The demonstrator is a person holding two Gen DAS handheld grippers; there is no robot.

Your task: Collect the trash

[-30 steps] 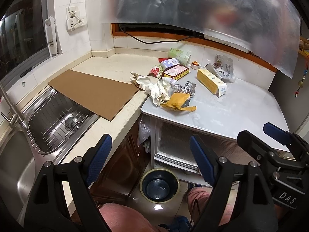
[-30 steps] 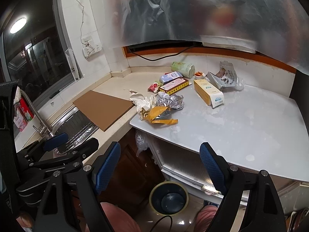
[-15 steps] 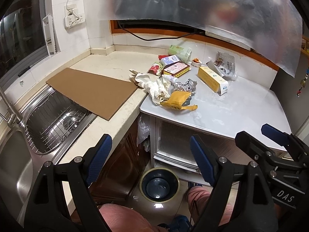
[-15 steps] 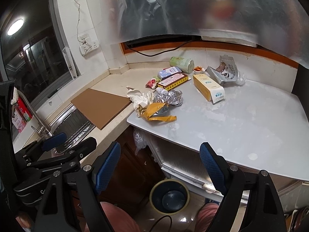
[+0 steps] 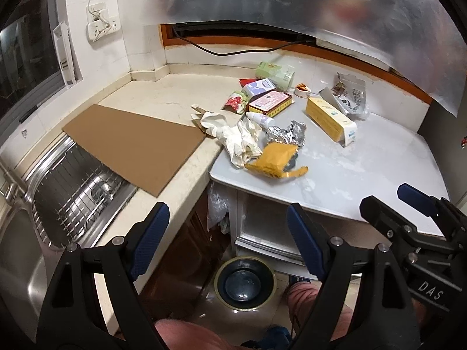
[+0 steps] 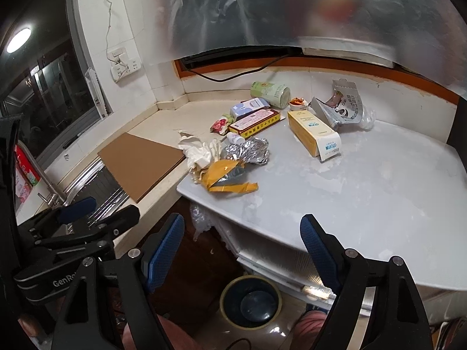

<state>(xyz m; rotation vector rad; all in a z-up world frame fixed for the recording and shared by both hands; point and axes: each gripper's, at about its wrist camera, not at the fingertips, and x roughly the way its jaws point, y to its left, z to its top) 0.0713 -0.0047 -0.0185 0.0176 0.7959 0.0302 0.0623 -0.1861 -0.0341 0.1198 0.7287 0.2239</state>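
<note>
I hold both grippers — left gripper (image 5: 224,227) and right gripper (image 6: 242,239) — spread wide and empty, well back from the torn yellow foil-lined wrapper (image 6: 226,178), so either can reach the litter

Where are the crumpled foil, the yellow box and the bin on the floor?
crumpled foil (image 6: 248,151), right wrist view, middle of the wad.
yellow box (image 6: 309,134), right wrist view, its top face.
bin (image 5: 244,283), left wrist view, dark inside.
</note>
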